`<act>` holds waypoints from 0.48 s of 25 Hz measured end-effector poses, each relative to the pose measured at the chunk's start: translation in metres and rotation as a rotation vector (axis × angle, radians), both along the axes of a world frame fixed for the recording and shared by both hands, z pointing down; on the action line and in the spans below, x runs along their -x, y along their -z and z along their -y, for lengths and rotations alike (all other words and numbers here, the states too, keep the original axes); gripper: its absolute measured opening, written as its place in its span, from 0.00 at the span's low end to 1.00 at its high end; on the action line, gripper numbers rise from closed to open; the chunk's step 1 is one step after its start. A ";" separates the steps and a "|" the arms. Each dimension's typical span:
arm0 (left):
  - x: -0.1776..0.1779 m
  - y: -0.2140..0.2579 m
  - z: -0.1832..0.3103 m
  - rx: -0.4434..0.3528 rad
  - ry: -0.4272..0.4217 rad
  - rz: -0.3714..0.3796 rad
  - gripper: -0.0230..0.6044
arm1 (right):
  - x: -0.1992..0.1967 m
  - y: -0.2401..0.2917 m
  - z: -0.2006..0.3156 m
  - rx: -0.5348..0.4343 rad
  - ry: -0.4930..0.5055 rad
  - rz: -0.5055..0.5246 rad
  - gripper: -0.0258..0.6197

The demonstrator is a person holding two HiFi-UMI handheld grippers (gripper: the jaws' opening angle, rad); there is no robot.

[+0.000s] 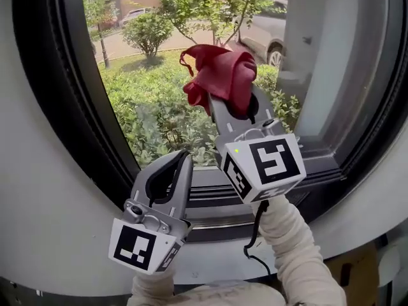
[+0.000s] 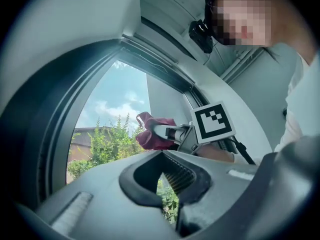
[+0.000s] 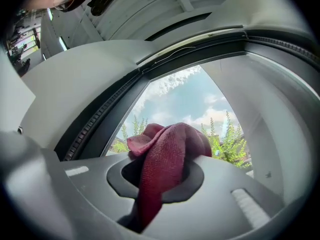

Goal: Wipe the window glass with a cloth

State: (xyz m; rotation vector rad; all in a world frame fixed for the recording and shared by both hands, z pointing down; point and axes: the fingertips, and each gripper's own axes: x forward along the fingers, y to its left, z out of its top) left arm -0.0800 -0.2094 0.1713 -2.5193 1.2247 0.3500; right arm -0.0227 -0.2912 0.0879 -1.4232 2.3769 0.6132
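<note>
The window glass (image 1: 153,107) is set in a curved dark frame (image 1: 70,107), which is surrounded by a pale wall (image 1: 32,171). Shrubs, a road and a parked car beyond the pane are shown only in the head view; in the two gripper views, sky and treetops are seen through the glass instead. The right gripper (image 1: 237,110) is raised and angled up toward the middle of the pane on a white-sleeved arm (image 1: 299,254). The left gripper (image 1: 171,174) is held lower, in front of the bottom of the frame, and is tilted up toward the glass. In the right gripper view, the jaws of the right gripper (image 3: 160,184) are seen closed on the red cloth (image 3: 162,159), which passes between them and is bunched beyond their tips. In the head view, the cloth (image 1: 220,75) is seen in front of the pane; contact with the glass cannot be confirmed. In the left gripper view, the jaws of the left gripper (image 2: 167,184) are drawn together to a thin slit with nothing between them. The right gripper's marker cube (image 2: 214,123) is seen beside the cloth (image 2: 152,134). A black cable (image 1: 255,228) hangs below that cube (image 1: 264,164).
</note>
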 end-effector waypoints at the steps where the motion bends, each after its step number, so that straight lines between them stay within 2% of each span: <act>1: 0.004 -0.002 -0.004 -0.003 0.004 -0.005 0.04 | 0.010 -0.002 -0.003 -0.002 0.009 -0.009 0.14; 8: 0.032 -0.009 -0.009 -0.008 0.012 -0.041 0.04 | 0.076 -0.006 -0.005 0.002 0.037 -0.108 0.14; 12: 0.045 -0.006 -0.008 0.000 0.014 -0.053 0.04 | 0.084 -0.009 0.000 0.024 0.034 -0.105 0.14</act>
